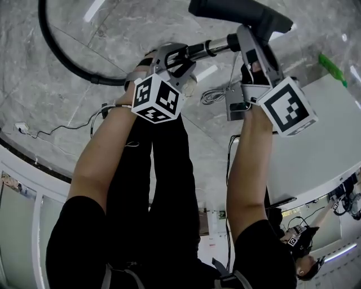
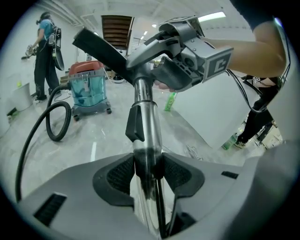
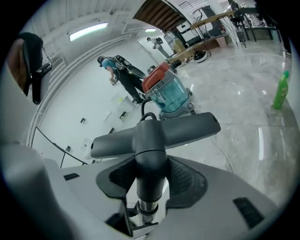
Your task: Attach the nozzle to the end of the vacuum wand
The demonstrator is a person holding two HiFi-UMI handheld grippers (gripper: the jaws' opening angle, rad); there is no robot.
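The dark grey T-shaped nozzle (image 1: 237, 11) (image 3: 154, 133) hangs over the floor at the top of the head view. My right gripper (image 1: 248, 42) (image 3: 150, 180) is shut on its round neck. A chrome wand (image 1: 206, 47) (image 2: 145, 122) runs from the nozzle's neck back to my left gripper (image 1: 180, 59) (image 2: 147, 171), whose pads press on the tube. In the right gripper view the chrome end shows just under the neck, in line with it. The two grippers are close together along the wand. A black hose (image 1: 56, 48) curves away from the wand's rear end.
A red and teal vacuum canister (image 2: 86, 89) (image 3: 168, 93) stands on the marble floor. A green bottle (image 3: 281, 91) stands on the floor near a white table (image 1: 327, 141). A person (image 2: 47, 56) works far off by the wall. Cables (image 1: 214, 96) lie below.
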